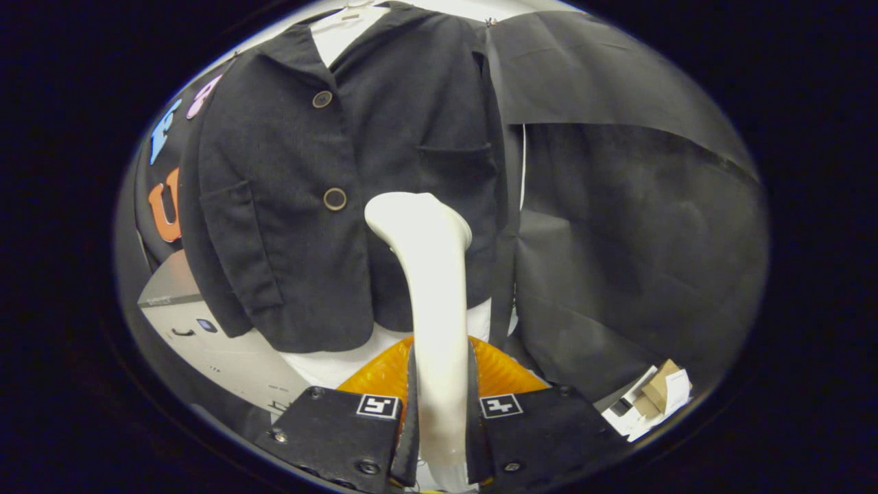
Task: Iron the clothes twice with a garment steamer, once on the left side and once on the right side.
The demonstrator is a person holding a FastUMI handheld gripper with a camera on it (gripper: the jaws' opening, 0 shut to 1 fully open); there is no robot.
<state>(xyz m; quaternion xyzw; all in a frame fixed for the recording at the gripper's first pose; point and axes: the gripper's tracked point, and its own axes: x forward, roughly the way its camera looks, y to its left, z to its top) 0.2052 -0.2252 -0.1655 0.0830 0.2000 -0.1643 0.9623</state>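
The jaws of the gripper [440,412] were closed around the pale handle of the garment steamer [431,288], both fingers [410,405] pressing on it from either side, with the handle rising straight ahead between them. The steamer's flared head sat against the lower front of the dark jacket [343,178], just beside the lower of its two round buttons [335,199] and below the chest pocket. The jacket hung upright on a hanger, its collar open over something white at the neck, and a patch pocket showed on its other front panel. Behind the handle, just beyond the fingers, lay an orange translucent part [504,374] of the steamer. A grey box [206,336] stood to one side of the jacket's hem, and small cardboard and paper bits [651,398] lay low on the other side.
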